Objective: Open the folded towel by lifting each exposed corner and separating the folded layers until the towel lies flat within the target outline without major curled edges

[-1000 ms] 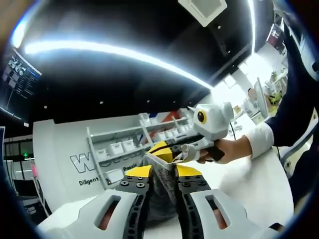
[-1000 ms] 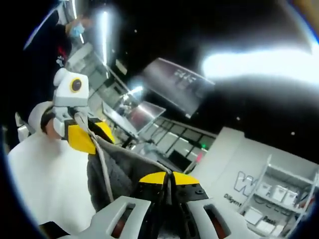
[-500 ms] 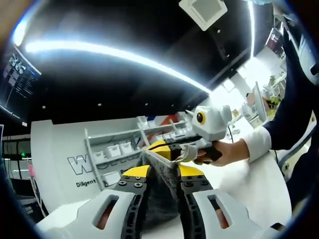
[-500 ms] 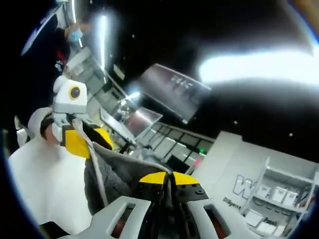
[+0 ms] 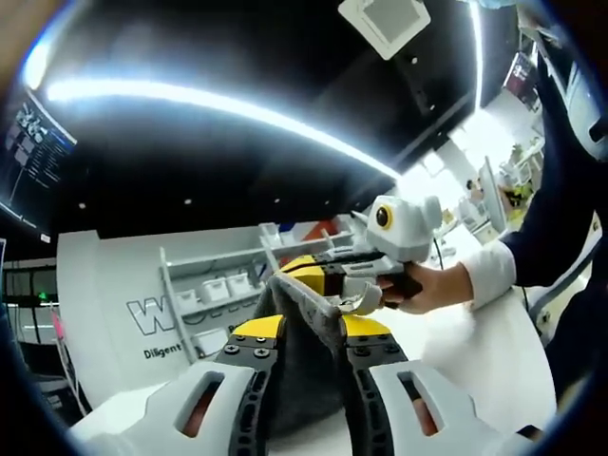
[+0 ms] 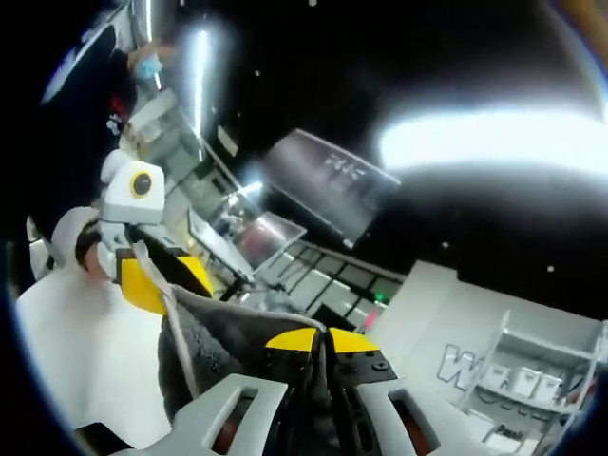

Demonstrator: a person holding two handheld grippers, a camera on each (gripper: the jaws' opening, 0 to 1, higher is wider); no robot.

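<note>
A dark ceiling with a long bright strip light (image 5: 209, 100) and a square white vent (image 5: 385, 19) spans the upper part of the left gripper view; the cameras are tilted upward. Below it stands a white wall with grey lettering (image 5: 157, 313) and a white shelf unit holding small white boxes (image 5: 223, 285). In the right gripper view the same sort of white shelving (image 6: 532, 380) sits at the lower right, and a dark hanging screen (image 6: 328, 180) is near the middle.

The white tabletop (image 5: 484, 356) shows at the lower right of the left gripper view and at the lower left of the right gripper view.

The dark grey towel with a pale hemmed edge (image 5: 304, 370) is held up in the air above the tabletop, stretched between the two tools. In the left gripper view it hangs between the left tongs (image 5: 306, 328), whose yellow-tipped jaws are clenched on it. The right tongs (image 6: 318, 340) are closed tight on the towel's upper edge too, its folds (image 6: 214, 347) drooping to the left.

A person's hand (image 5: 432, 285) in a white cuff and dark sleeve grips the handle of the right tool.
</note>
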